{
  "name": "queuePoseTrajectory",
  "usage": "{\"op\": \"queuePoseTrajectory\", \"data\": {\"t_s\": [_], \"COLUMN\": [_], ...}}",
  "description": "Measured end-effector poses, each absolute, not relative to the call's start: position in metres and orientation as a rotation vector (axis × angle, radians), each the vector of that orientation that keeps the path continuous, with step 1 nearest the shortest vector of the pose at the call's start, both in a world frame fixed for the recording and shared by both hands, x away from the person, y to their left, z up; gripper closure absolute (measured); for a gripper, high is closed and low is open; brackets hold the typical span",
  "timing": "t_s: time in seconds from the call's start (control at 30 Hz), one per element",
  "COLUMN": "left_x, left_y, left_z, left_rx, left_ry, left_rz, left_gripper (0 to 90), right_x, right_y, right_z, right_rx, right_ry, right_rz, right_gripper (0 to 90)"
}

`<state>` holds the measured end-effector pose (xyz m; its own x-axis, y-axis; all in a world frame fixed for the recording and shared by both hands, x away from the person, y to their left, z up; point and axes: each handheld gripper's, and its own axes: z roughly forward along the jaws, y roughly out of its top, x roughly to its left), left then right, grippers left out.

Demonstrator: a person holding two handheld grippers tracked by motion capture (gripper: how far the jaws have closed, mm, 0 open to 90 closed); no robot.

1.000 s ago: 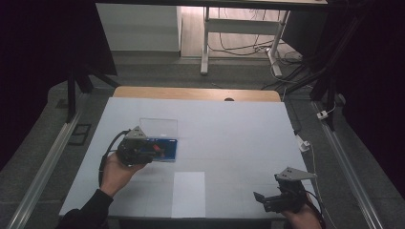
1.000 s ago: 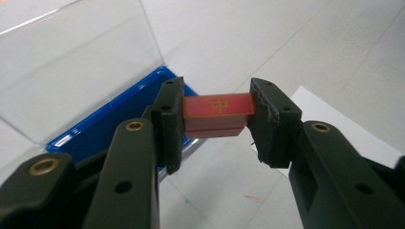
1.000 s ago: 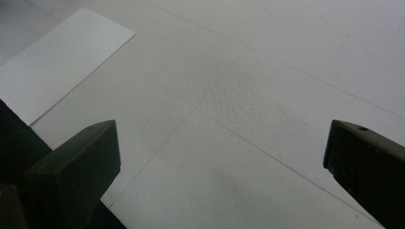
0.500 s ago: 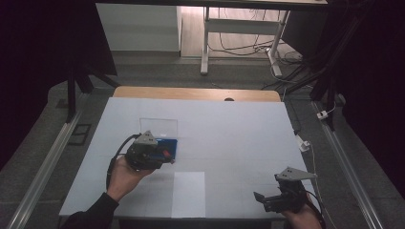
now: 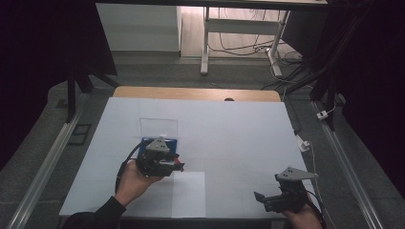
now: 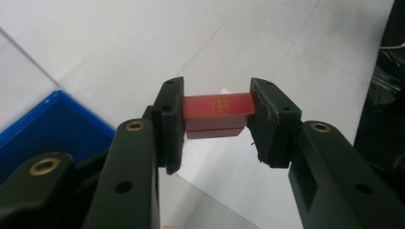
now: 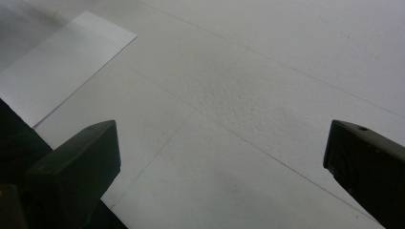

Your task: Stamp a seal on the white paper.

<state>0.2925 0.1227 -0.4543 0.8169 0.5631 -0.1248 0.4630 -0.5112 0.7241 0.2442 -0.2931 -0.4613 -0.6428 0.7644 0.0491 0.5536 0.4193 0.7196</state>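
At the near right edge of the white counter (image 5: 239,133), the right gripper (image 5: 267,199) rests in the person's hand with its fingers (image 7: 76,167) spread wide and released, bare surface between them. A white paper sheet (image 5: 188,193) lies flat near the front edge, left of that gripper. Just beyond the sheet's far left corner, the left gripper (image 6: 217,117) is held above the counter, its fingers (image 6: 172,119) clenched on a small red block (image 6: 218,109). The block sits crosswise between the fingertips, one pad on each end, its top face bearing a thin gold cross mark. Farther back, just behind the left gripper, sits a blue tray (image 5: 165,141), with a clear upright panel (image 5: 158,126) at its far side.
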Motion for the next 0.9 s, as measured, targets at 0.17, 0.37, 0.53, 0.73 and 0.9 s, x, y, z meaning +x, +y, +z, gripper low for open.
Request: {"op": "queuePoseTrajectory", "data": {"t_s": [0.17, 0.37, 0.53, 0.73, 0.9], "left_x": [0.288, 0.281, 0.275, 0.269, 0.265], "left_y": [0.114, 0.103, 0.094, 0.086, 0.08], "left_z": [-0.457, -0.464, -0.47, -0.481, -0.491], "left_rx": [2.223, 2.258, 2.293, 2.328, 2.365], "left_ry": [0.726, 0.696, 0.669, 0.656, 0.653], "left_rz": [0.162, 0.143, 0.132, 0.123, 0.134], "left_gripper": [58.3, 58.4, 58.4, 58.4, 58.4], "right_x": [0.244, 0.243, 0.243, 0.243, 0.242], "right_y": [-0.293, -0.293, -0.293, -0.293, -0.293], "right_z": [-0.461, -0.461, -0.461, -0.461, -0.461], "right_rx": [1.137, 1.132, 1.132, 1.125, 1.124], "right_ry": [2.392, 2.398, 2.399, 2.403, 2.407], "right_rz": [1.051, 1.056, 1.058, 1.057, 1.058], "right_gripper": [0.0, 0.0, 0.0, 0.0, 0.0]}}
